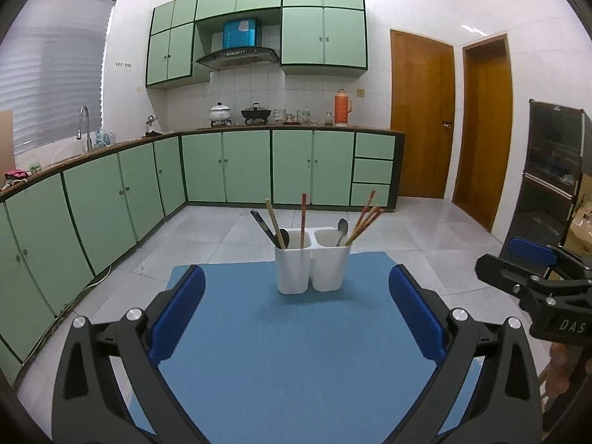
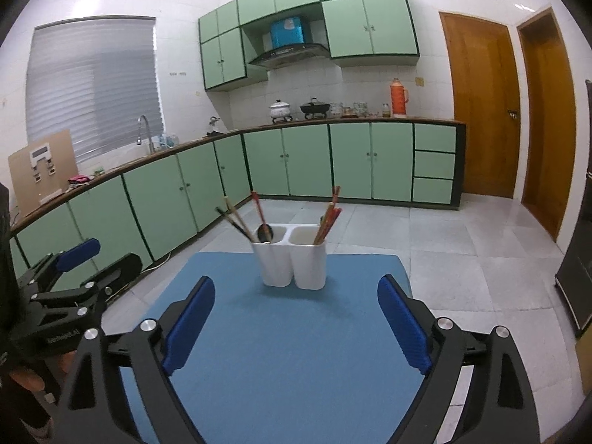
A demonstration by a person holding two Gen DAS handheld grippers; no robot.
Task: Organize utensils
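Note:
A white two-cup utensil holder [image 1: 312,264] [image 2: 294,262] stands at the far end of a blue mat [image 1: 296,340] [image 2: 288,340]. Its left cup holds a dark spoon, a black chopstick, a tan chopstick and a red chopstick [image 1: 303,218]. Its right cup holds a metal spoon [image 1: 342,229] and several red and tan chopsticks [image 1: 364,222] [image 2: 327,218]. My left gripper [image 1: 296,296] is open and empty over the near half of the mat. My right gripper [image 2: 296,307] is open and empty beside it. Each gripper shows at the edge of the other's view: the right one [image 1: 532,273], the left one [image 2: 85,262].
The mat lies on a table above a tiled floor [image 2: 462,259]. Green cabinets [image 1: 111,199] run along the left and far walls. A dark shelf unit [image 1: 551,170] stands at the right, and two wooden doors [image 2: 481,103] are behind.

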